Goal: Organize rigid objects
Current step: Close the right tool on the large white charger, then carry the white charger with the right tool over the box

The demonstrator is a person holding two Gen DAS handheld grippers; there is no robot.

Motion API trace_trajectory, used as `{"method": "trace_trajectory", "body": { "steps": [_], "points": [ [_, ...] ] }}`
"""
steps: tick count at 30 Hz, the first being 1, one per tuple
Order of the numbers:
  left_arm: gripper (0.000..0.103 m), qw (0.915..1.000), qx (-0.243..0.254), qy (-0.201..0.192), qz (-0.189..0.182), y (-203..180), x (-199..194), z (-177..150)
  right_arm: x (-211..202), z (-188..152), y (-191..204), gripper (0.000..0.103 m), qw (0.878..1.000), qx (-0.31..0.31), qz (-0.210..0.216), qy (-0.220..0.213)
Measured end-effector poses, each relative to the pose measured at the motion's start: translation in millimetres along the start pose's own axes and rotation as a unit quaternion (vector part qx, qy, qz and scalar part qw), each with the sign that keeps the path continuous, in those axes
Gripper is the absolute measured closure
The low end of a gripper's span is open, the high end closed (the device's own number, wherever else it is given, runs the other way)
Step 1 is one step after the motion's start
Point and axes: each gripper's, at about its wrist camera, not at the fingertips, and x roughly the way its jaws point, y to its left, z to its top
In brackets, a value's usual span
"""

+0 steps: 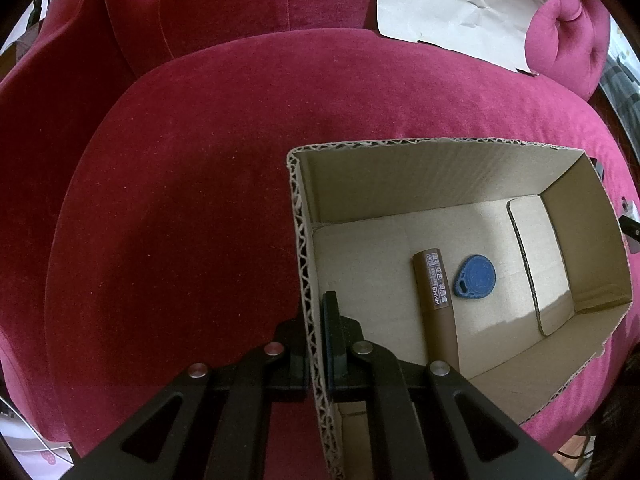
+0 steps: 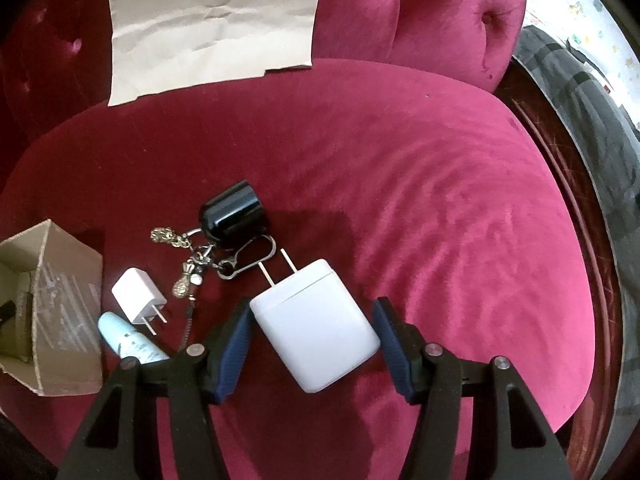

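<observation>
Large white charger (image 2: 316, 326) between the spread right gripper (image 2: 314, 350) fingers.

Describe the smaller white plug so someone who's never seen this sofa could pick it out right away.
On the red velvet seat cushion, look just right of the cardboard box. The small white charger lies there, beside the pale blue tube and the keychain. Unlike the big white charger between the right tongs, it's far smaller, with prongs pointing toward the camera.
</observation>
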Motion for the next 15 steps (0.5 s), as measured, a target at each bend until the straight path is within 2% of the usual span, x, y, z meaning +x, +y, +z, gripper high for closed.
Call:
{"method": "trace_trajectory", "body": {
  "steps": [15],
  "points": [
    [0.098, 1.0000, -0.001, -0.001, 0.000, -0.1, -1.3, -0.7, -38.1, -5.3, 13.6, 0.039, 1.000, -0.016, 0.000, -0.015]
  ]
}}
